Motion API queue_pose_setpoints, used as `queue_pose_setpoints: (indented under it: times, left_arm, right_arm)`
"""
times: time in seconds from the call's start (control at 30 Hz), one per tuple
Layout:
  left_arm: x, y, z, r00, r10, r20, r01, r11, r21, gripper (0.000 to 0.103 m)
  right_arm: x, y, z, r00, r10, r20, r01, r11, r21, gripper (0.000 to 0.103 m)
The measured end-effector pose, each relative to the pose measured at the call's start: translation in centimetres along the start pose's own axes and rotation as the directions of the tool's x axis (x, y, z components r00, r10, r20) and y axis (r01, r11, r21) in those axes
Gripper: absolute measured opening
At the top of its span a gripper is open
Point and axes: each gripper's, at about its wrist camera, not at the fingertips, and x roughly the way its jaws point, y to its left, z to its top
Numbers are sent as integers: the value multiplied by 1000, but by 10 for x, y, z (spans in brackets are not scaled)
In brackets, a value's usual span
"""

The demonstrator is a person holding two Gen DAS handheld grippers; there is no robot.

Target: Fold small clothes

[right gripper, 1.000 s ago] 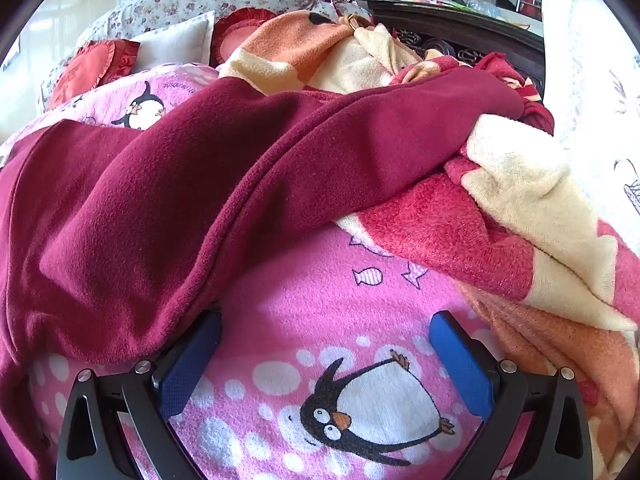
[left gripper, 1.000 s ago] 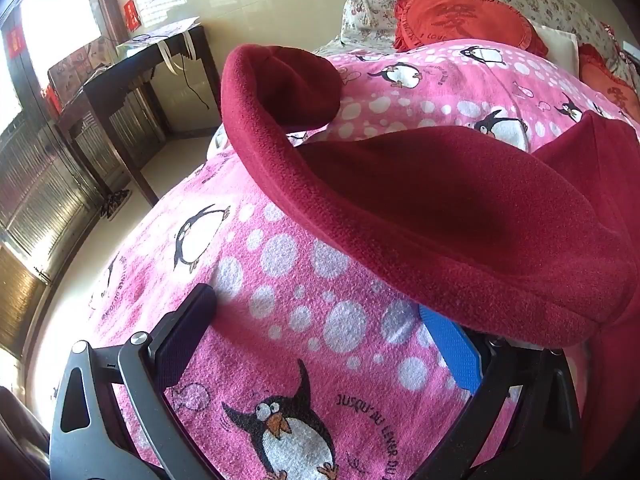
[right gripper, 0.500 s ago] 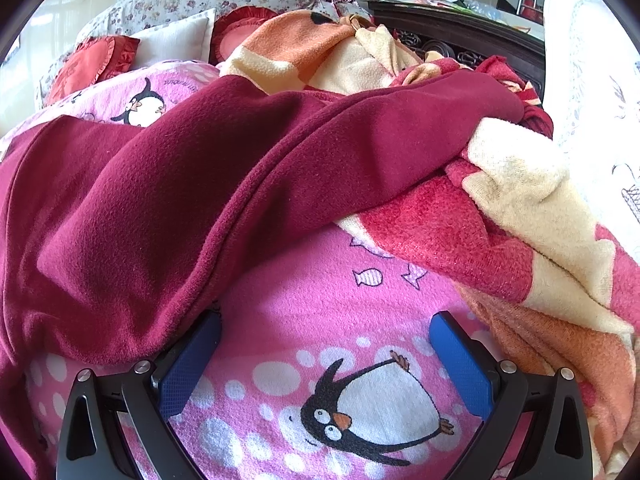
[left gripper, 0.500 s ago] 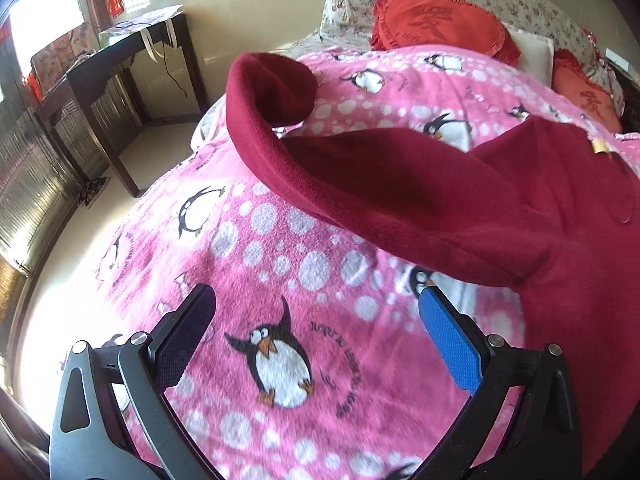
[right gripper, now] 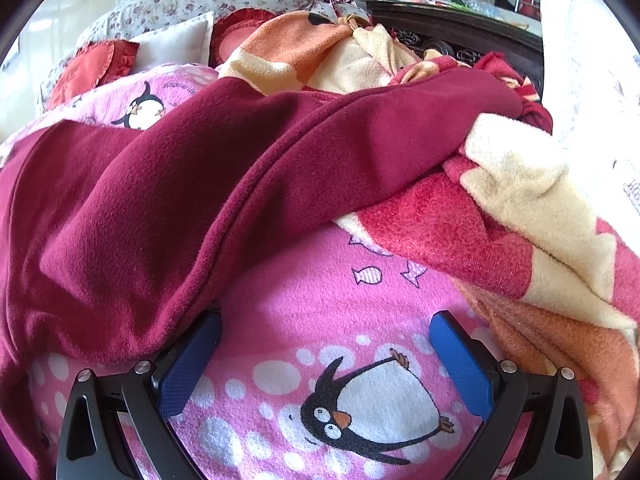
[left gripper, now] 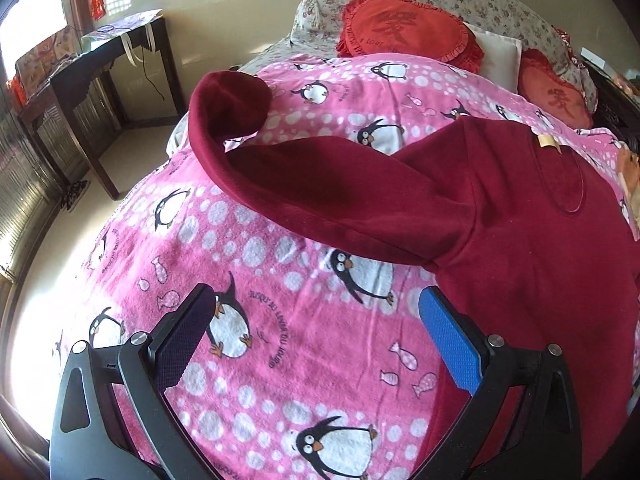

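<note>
Maroon fleece top (left gripper: 500,216) now lies released on the bed (left gripper: 304,344), left tongs (left gripper: 320,344) pulled back, both tongs (right gripper: 324,356) spread empty; sleeves await folding.

Red Chinese-character cushion (left gripper: 404,28); illegible blanket (left gripper: 280,240) script

Left gripper (left gripper: 314,322): jaws spread wide, nothing between pads, fingers pointing forward and angled down. Right gripper (right gripper: 325,344): jaws likewise spread wide, empty, blue pads facing each other, fingers angled down. No hand or sleeve visible in either view.
</note>
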Motion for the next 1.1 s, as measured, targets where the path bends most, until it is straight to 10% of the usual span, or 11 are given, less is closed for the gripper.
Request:
queue_pose_setpoints:
  times: [0.43, 0.8, 1.1]
  left_arm:
    - [-30, -24, 0, 998, -32, 58, 31, 999, 20, 102]
    - [-45, -47, 1, 991, -104, 81, 100, 994, 51, 102]
    - [-54, -56, 4, 988, -124, 96, 117, 990, 76, 102]
  right_arm:
    - [-42, 2, 1, 996, 84, 17, -83, 997, -4, 101]
    - [-172, 69, 7, 924, 383, 7, -382, 922, -55, 101]
    - [-197, 154, 4, 897, 443, -11, -441, 891, -112, 101]
